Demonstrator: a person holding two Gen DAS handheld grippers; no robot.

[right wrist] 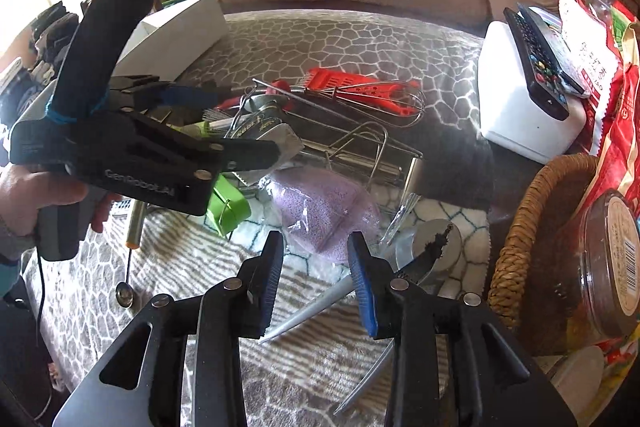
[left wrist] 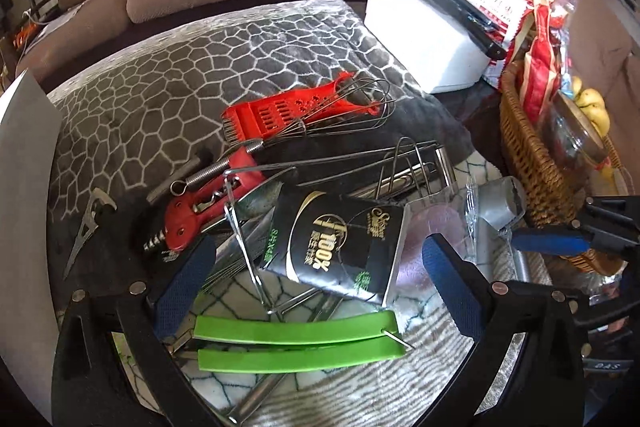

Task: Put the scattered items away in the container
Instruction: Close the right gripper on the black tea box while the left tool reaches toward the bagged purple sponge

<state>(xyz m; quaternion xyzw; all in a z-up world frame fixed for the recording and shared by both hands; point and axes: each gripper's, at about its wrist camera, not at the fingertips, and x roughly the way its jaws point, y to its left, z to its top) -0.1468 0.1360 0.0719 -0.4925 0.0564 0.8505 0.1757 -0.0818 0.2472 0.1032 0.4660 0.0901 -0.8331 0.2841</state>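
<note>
Hovering open, empty, over clutter: left gripper (left wrist: 316, 281), green-handled tool (left wrist: 296, 341) nearest. Beyond: black packet (left wrist: 336, 247) tilted on wire rack (left wrist: 404, 167), then red grater (left wrist: 292, 107) under whisk (left wrist: 344, 107). Right gripper (right wrist: 316, 279) parted around grey utensil, possibly garlic press (right wrist: 424, 251). White box (left wrist: 24, 163) at left edge.

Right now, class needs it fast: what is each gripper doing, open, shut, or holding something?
Left gripper: open, jaws wide on either side of the black packet, not clamped.
Right gripper: open, holding nothing, above the purple bag.
</note>
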